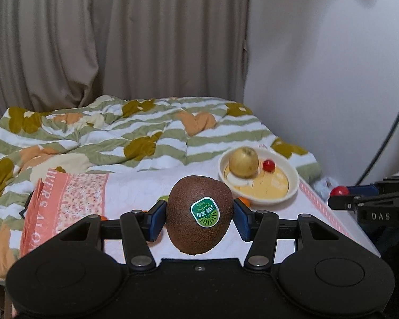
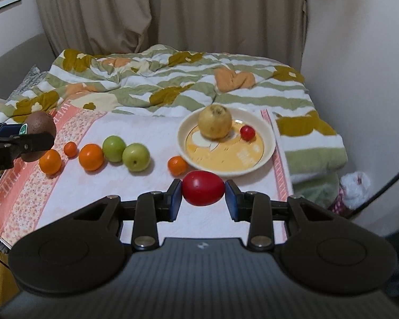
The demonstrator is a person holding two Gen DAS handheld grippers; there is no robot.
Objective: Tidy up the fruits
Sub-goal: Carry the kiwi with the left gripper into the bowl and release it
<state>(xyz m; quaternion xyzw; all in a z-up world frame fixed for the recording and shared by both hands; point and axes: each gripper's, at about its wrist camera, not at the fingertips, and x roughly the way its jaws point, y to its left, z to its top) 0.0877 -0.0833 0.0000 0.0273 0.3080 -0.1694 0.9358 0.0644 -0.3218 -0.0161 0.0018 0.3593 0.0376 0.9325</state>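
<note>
Both your grippers are loaded above the bed: your left gripper [image 1: 199, 216] has its jaws pinching a brown kiwi [image 1: 199, 214] with a green sticker, held off the pink-bordered cloth [image 2: 135, 199], while your right gripper [image 2: 203, 195] has its jaws clamped on a red tomato [image 2: 203, 188] just short of the cream plate [image 2: 268, 156]. The plate already carries a yellowish pear [image 2: 215, 122] and a small red cherry tomato [image 2: 247, 132]. Left loose on the cloth are four oranges, the nearest [image 2: 177, 164] just beside the plate's rim, and two green apples [image 2: 125, 152] touching each other. By the look of it, the sorting is at an early stage: two pieces plated, two in the air, six waiting on the cloth.
</note>
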